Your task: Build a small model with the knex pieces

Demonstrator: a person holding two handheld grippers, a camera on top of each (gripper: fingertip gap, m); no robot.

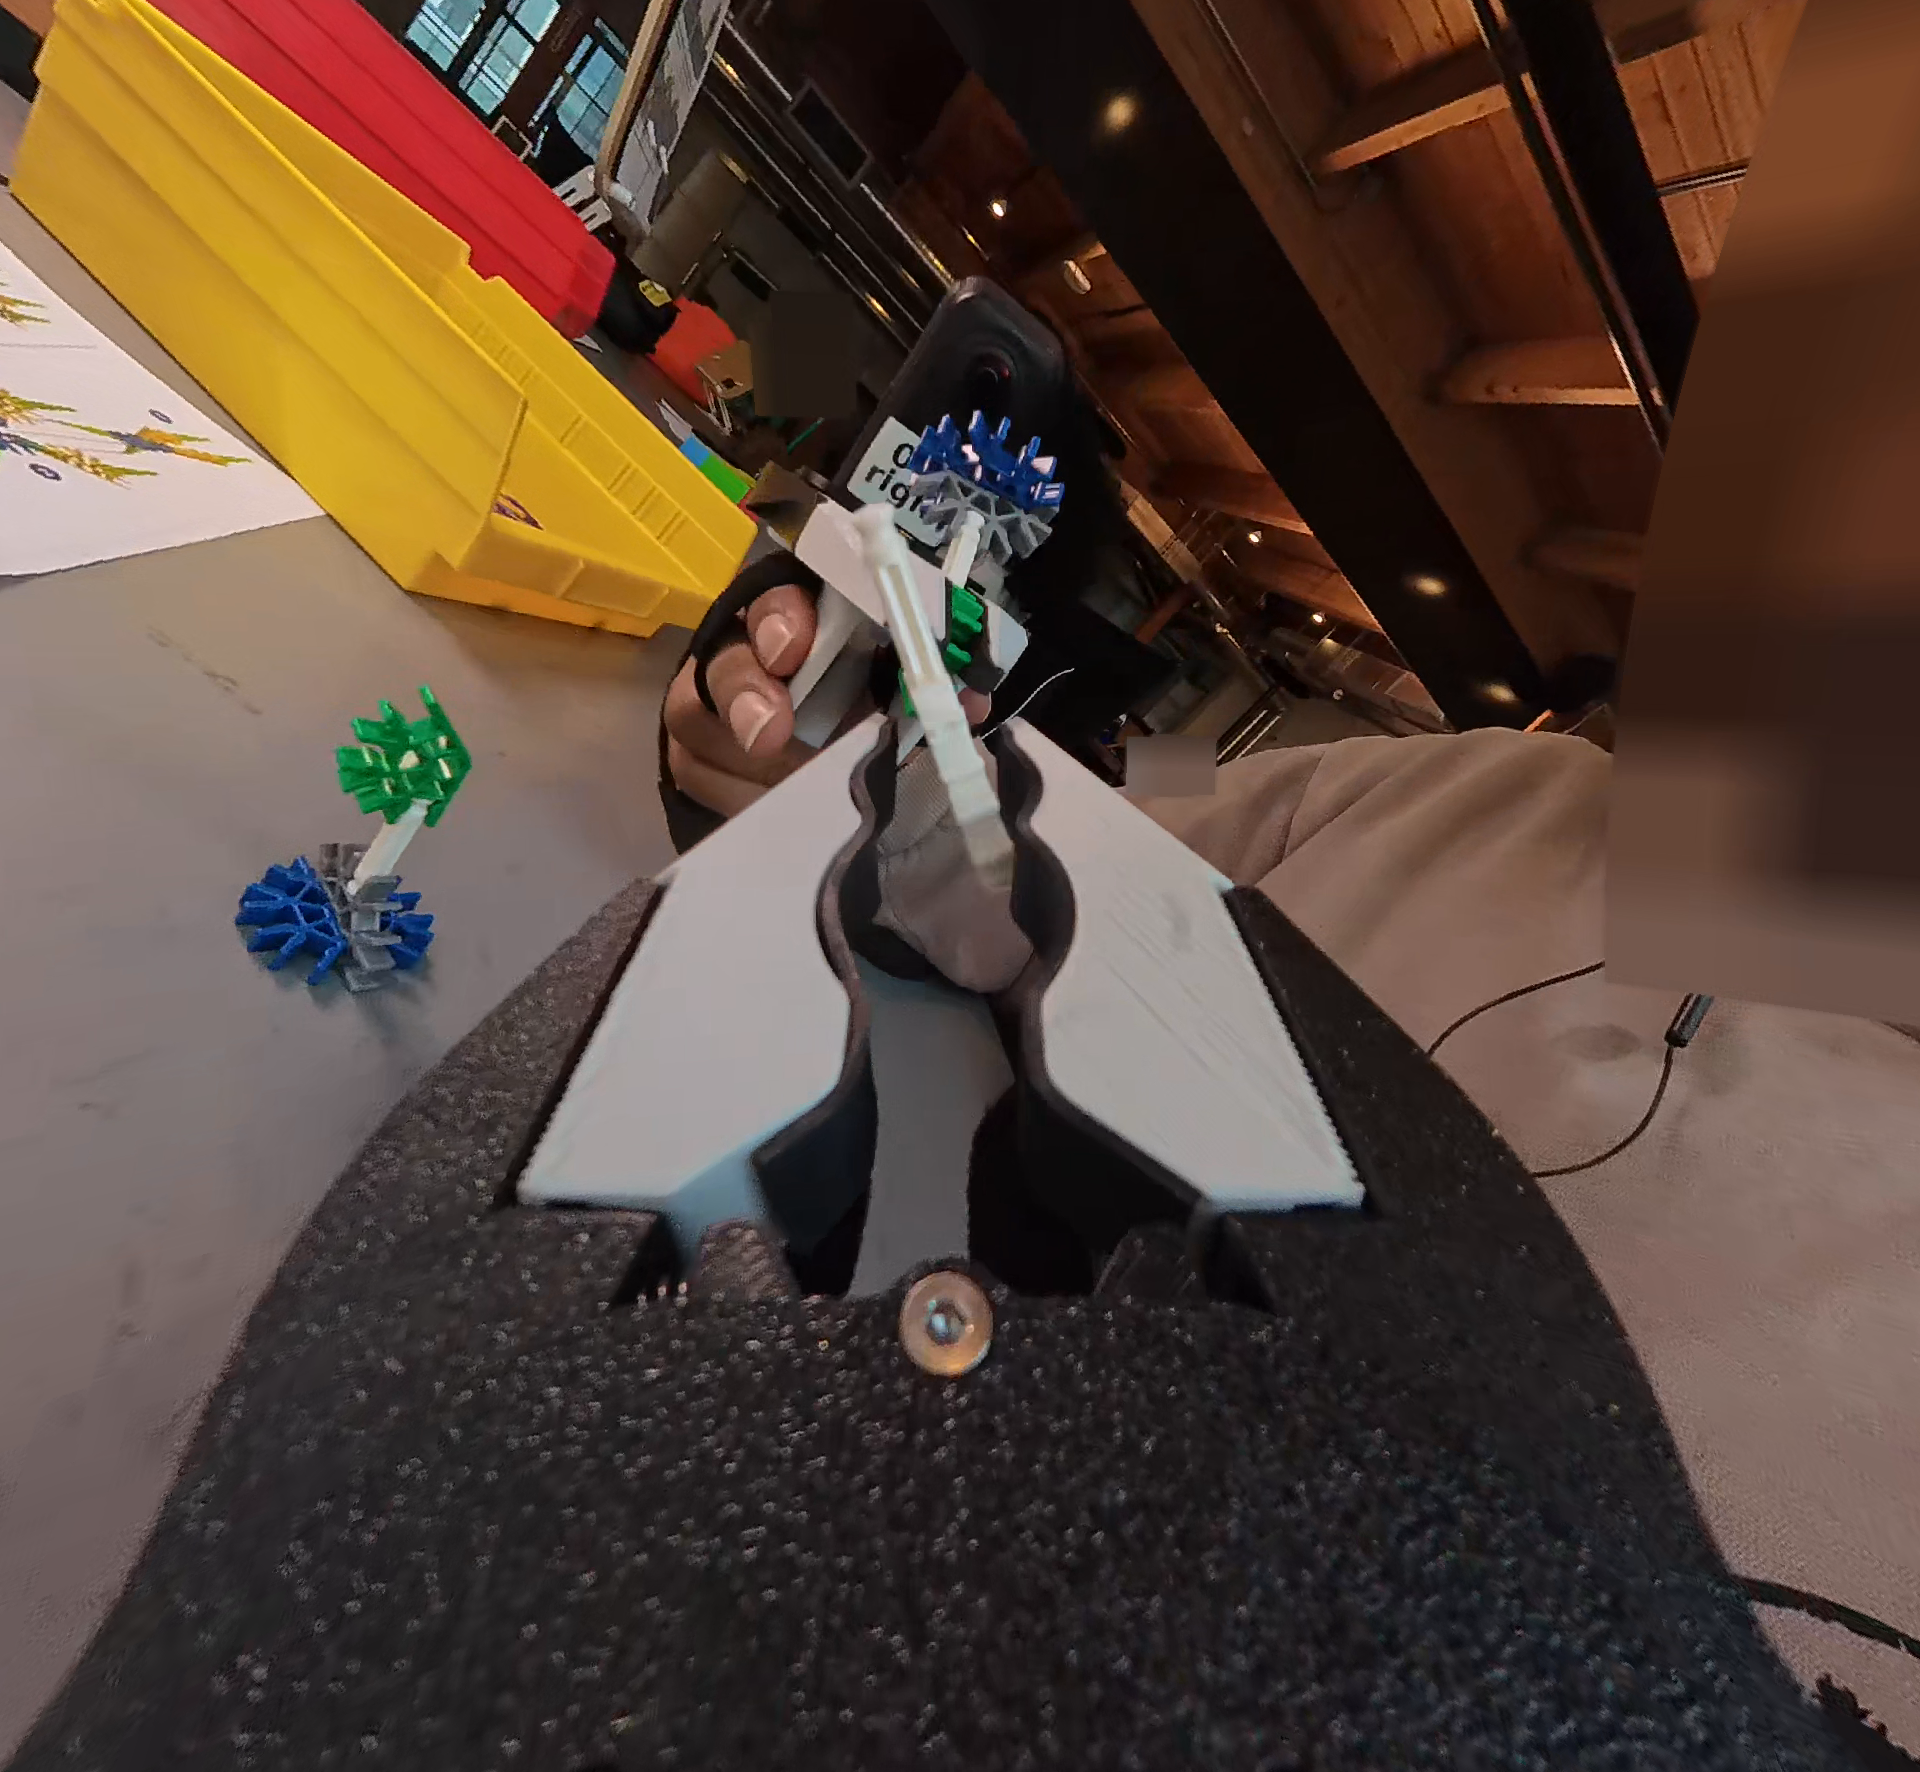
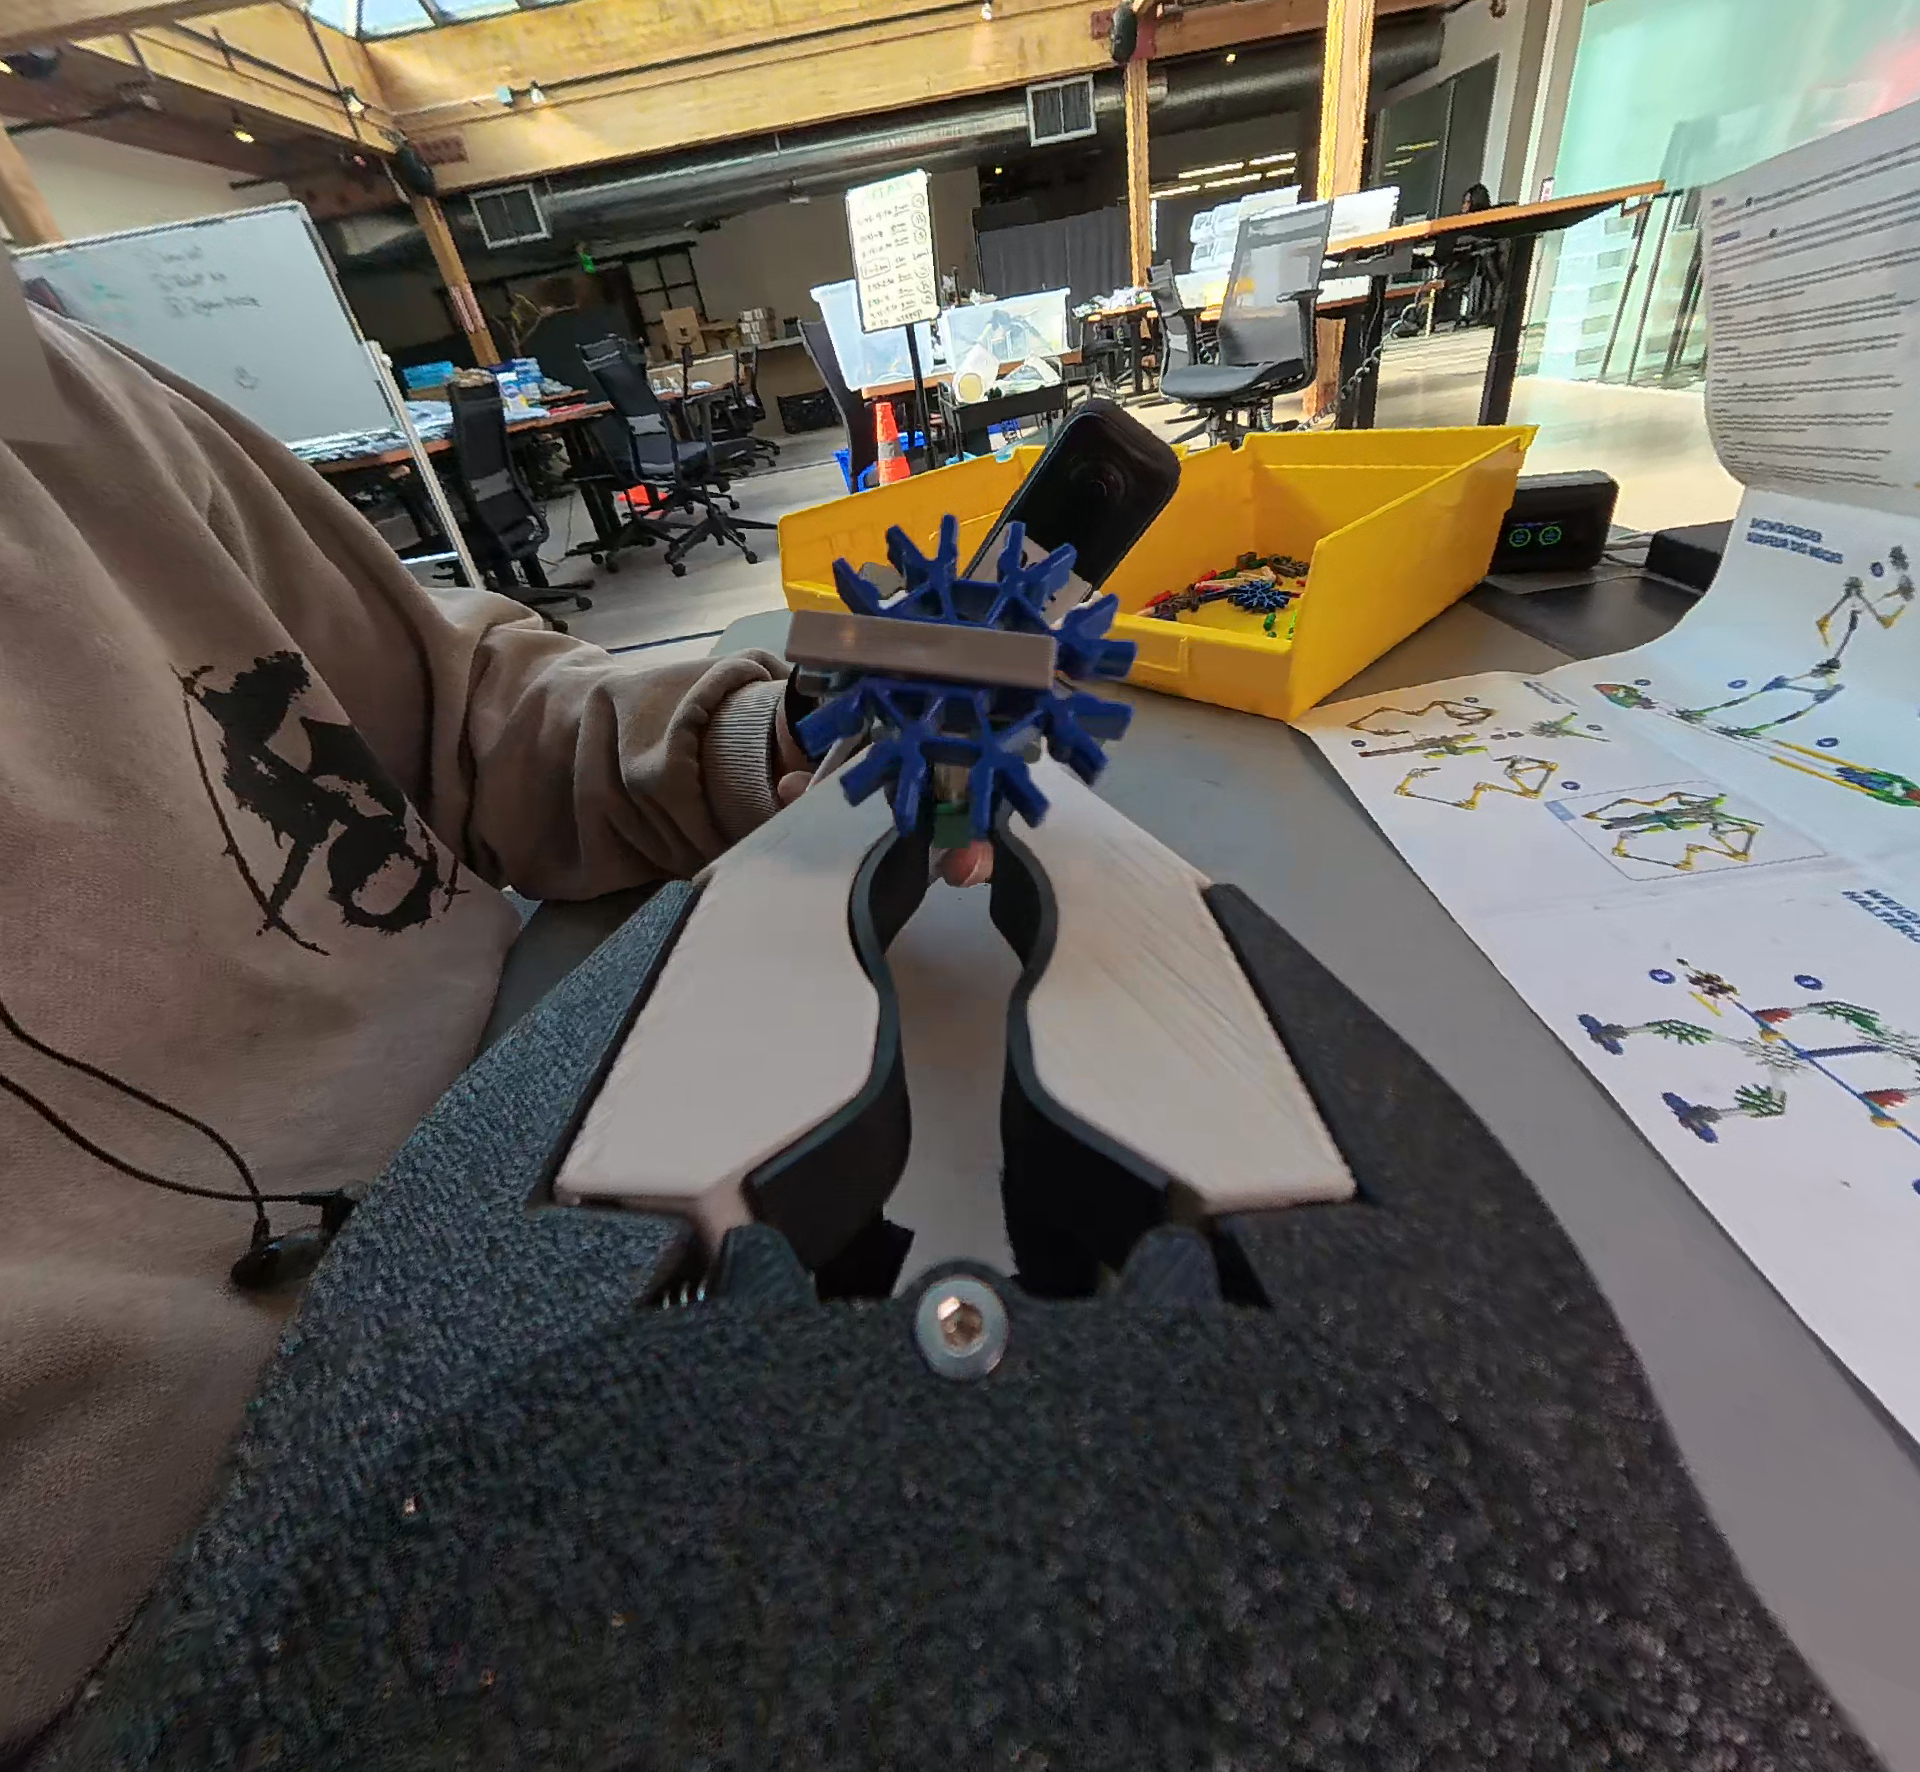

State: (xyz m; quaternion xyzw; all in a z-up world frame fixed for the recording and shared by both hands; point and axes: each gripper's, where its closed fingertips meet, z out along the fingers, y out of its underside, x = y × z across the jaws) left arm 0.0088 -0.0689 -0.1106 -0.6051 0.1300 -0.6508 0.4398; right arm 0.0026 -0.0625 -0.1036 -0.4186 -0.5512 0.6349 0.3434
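Left tongs [image 1: 961,766] pinched on a white rod [image 1: 935,683], right tongs [image 2: 961,823] clamped on the blue snowflake connector [image 2: 966,683] at its far end, second green-and-blue connector piece [image 1: 353,849] on grey tabletop [image 1: 312,1099] at nine o'clock, yellow bin [image 1: 312,320] at eleven.

The yellow bin [image 2: 1351,569] looks like smooth, slightly glossy plastic, as do the blue connector [image 2: 966,673] and white rod [image 1: 935,683]. The table [image 1: 312,1047] is matt grey, the instruction sheet [image 2: 1621,849] paper; the sleeve [image 2: 582,735] seems soft cloth.
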